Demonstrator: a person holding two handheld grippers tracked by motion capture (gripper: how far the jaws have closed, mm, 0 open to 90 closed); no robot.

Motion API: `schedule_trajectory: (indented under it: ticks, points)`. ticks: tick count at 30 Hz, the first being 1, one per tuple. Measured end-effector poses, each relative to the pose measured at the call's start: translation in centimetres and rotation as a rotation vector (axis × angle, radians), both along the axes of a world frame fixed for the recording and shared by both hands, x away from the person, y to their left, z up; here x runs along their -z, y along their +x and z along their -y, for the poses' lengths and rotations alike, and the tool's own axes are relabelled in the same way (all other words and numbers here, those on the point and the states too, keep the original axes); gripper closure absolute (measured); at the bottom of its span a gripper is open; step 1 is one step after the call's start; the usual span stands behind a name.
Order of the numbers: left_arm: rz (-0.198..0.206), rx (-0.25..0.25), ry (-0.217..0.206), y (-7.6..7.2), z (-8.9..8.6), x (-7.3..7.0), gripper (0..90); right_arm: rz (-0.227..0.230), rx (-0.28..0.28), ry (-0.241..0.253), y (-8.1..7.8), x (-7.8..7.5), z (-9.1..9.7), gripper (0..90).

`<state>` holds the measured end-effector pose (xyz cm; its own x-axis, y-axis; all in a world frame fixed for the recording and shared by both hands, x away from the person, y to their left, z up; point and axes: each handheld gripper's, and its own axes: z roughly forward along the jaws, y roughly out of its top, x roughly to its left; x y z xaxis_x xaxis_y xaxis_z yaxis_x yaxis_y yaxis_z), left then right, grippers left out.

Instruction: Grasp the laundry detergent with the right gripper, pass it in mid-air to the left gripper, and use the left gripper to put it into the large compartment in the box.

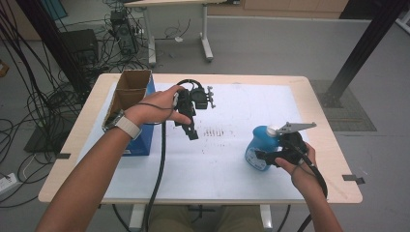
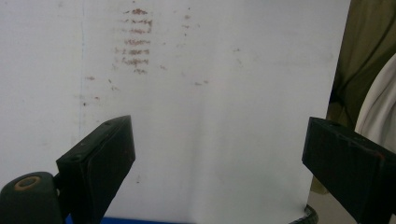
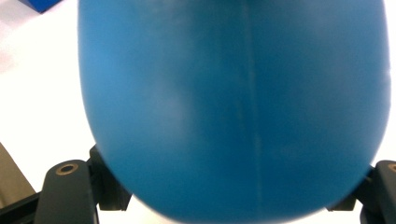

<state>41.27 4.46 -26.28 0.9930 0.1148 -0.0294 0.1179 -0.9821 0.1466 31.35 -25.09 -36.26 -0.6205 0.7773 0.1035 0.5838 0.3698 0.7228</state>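
The blue bottle (image 1: 259, 147) stands on the white sheet (image 1: 227, 159) at the near right of the table (image 1: 316, 113), its white cap (image 1: 273, 130) on top. The right gripper (image 1: 267, 157) reaches it from the near right, with the person's right hand (image 1: 297, 164) wrapped around the body and the forearm coming up from the near edge. In the right gripper view the bottle's rounded blue side (image 3: 233, 107) sits between the two jaws, which flank it low down; whether the pads press on it I cannot tell.

Well apart, over the middle of the sheet, the left gripper (image 1: 192, 134) hangs tilted down toward the near side, held from the left by the left hand (image 1: 157, 104), a watch (image 1: 126, 126) on the wrist. Its jaws stand wide with nothing between them, above the sheet's faint reddish marks (image 2: 135, 39).

Just left of that hand stands a tall open cardboard box (image 1: 126, 96) with a blue base.
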Motion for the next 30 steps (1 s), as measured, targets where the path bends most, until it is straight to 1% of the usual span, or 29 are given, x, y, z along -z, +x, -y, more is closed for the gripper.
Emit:
schedule_trajectory:
  ticks: [15, 30]
  points:
    - [-0.001, -0.001, -0.003, -0.01, 0.03, 0.04, 9.8, 0.023, 0.000, 0.009, -0.15, 0.16, 0.13, 23.9]
    - [-0.005, -0.003, -0.002, 0.05, -0.06, 0.14, 9.8, 0.033, 0.002, 0.016, -0.14, 0.53, 0.36, 24.5]
